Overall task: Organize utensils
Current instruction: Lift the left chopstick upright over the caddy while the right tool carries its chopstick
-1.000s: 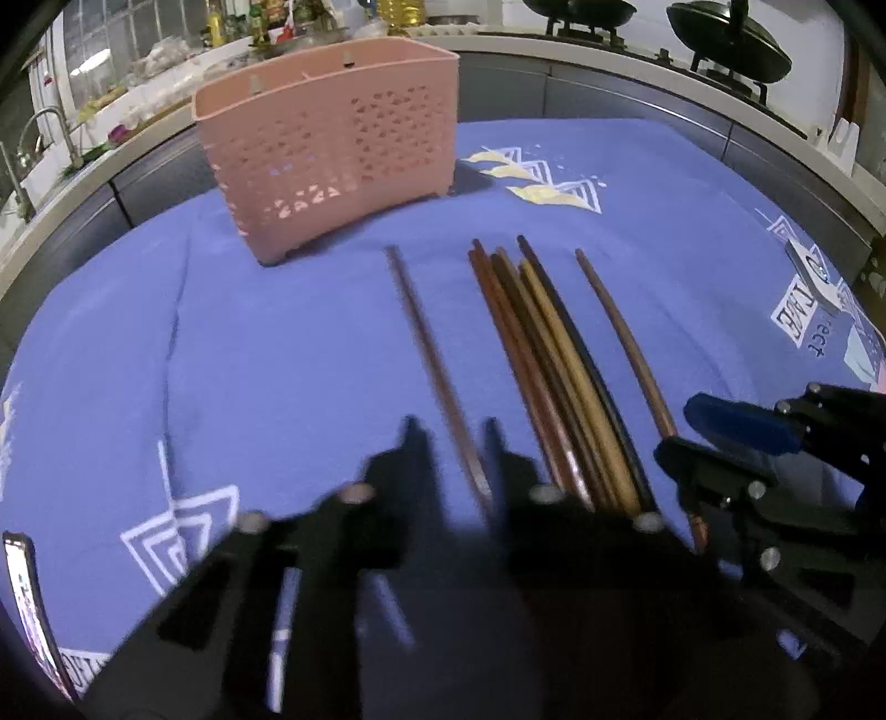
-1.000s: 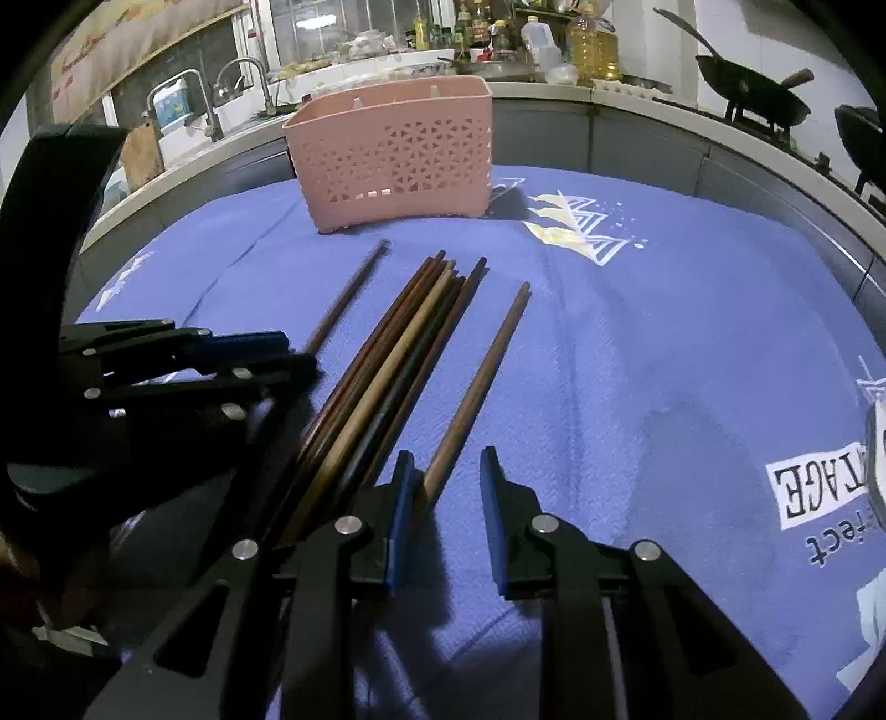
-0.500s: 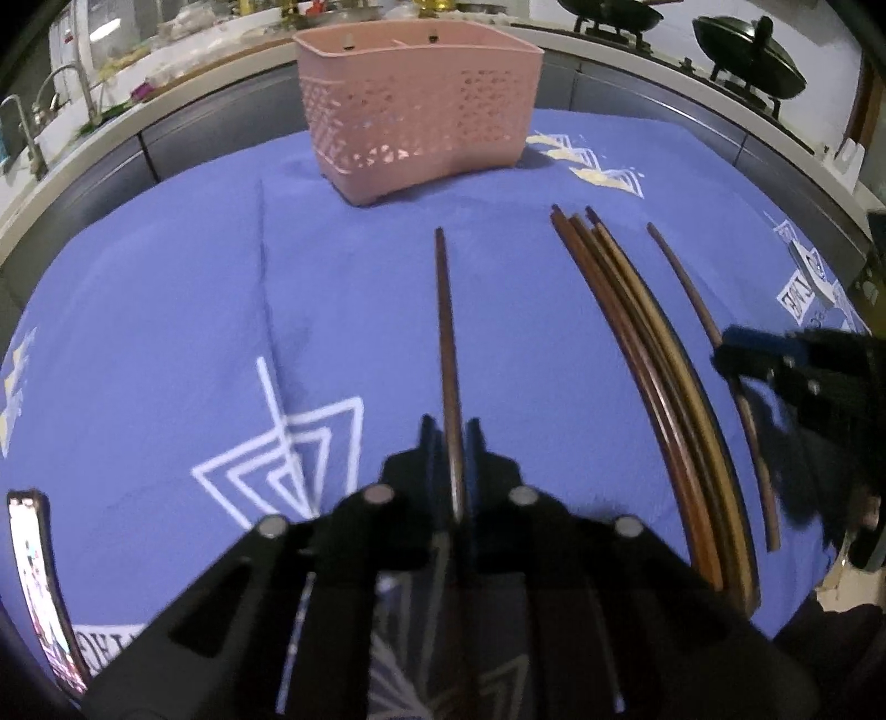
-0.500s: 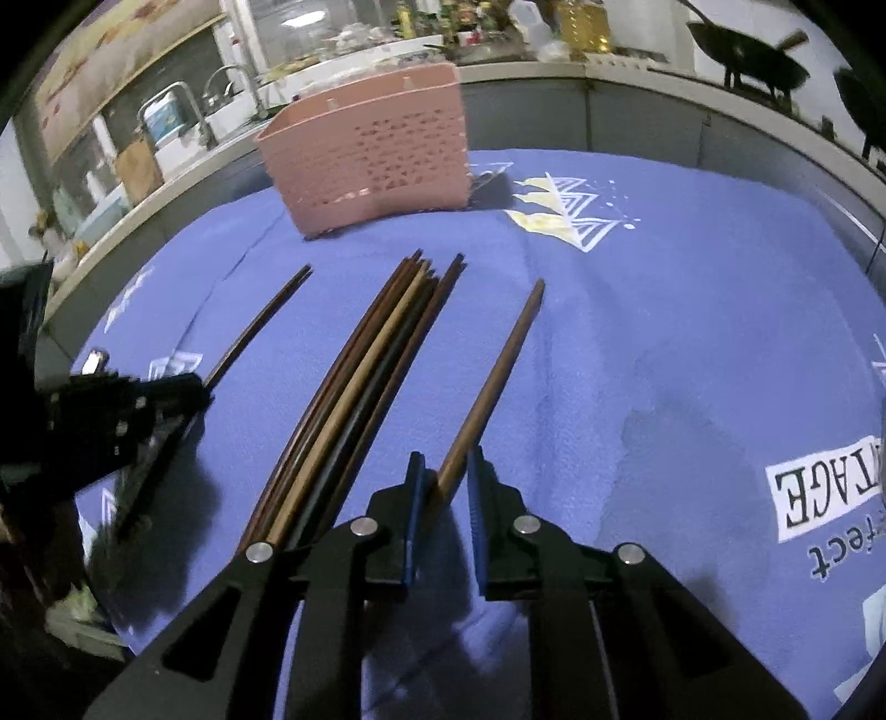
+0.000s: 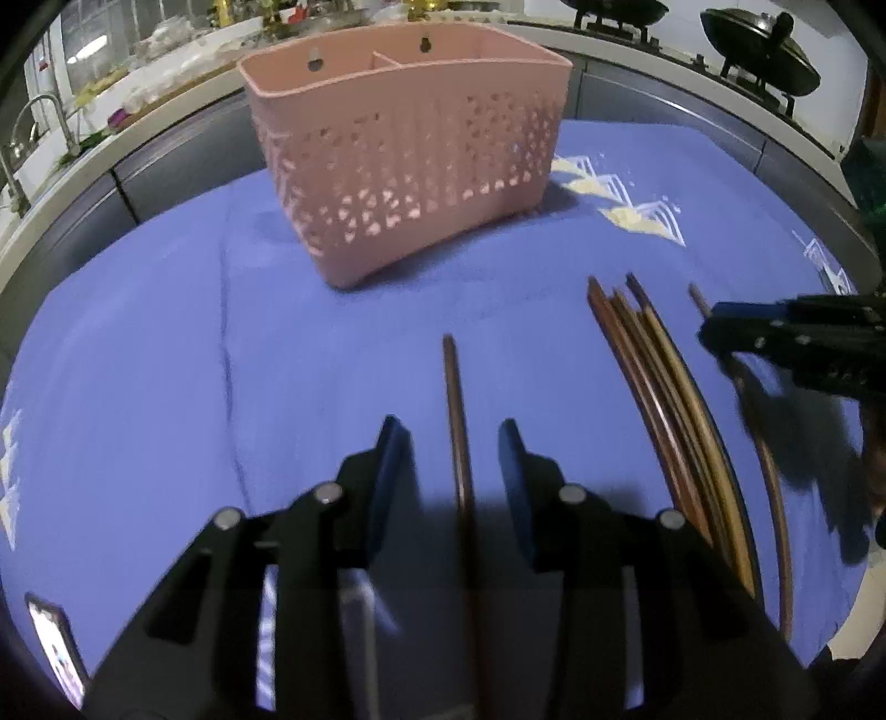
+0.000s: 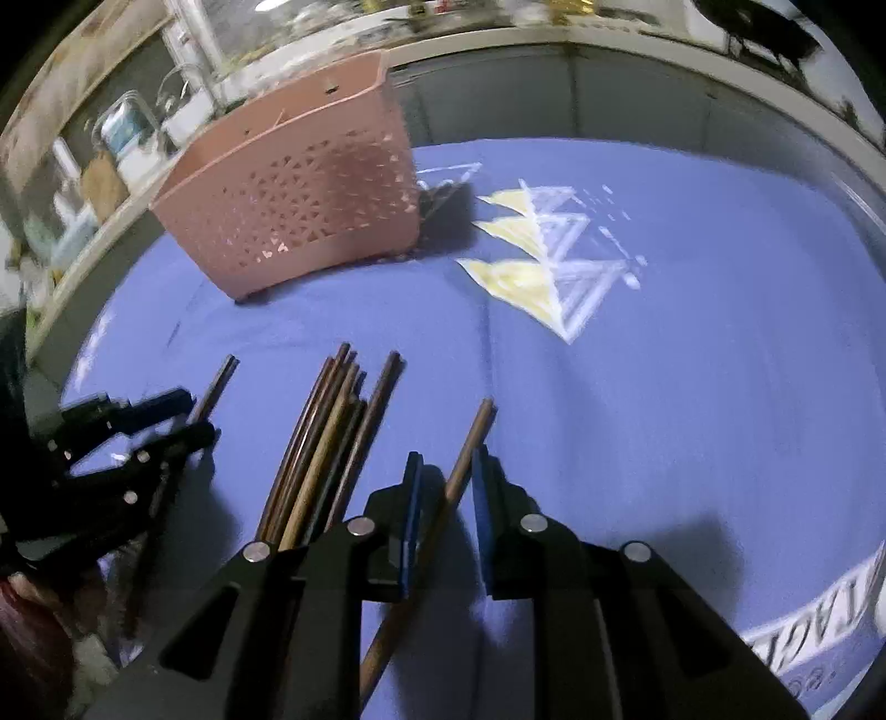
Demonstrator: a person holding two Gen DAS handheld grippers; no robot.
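A pink perforated utensil basket stands on the blue cloth; it also shows in the right wrist view. My left gripper is open, its jaws on either side of a single brown chopstick lying on the cloth. A bundle of several chopsticks lies to its right. My right gripper is open around another single chopstick, jaws close beside it. The bundle lies left of it. The right gripper also shows in the left wrist view.
A phone lies at the cloth's near left edge. A sink tap and counter clutter stand far left, woks on a stove far right. Printed yellow triangles mark the cloth.
Both grippers opened: half a second ago each was shut on its chopstick. Both moved forward along their chopsticks, closer to the basket.
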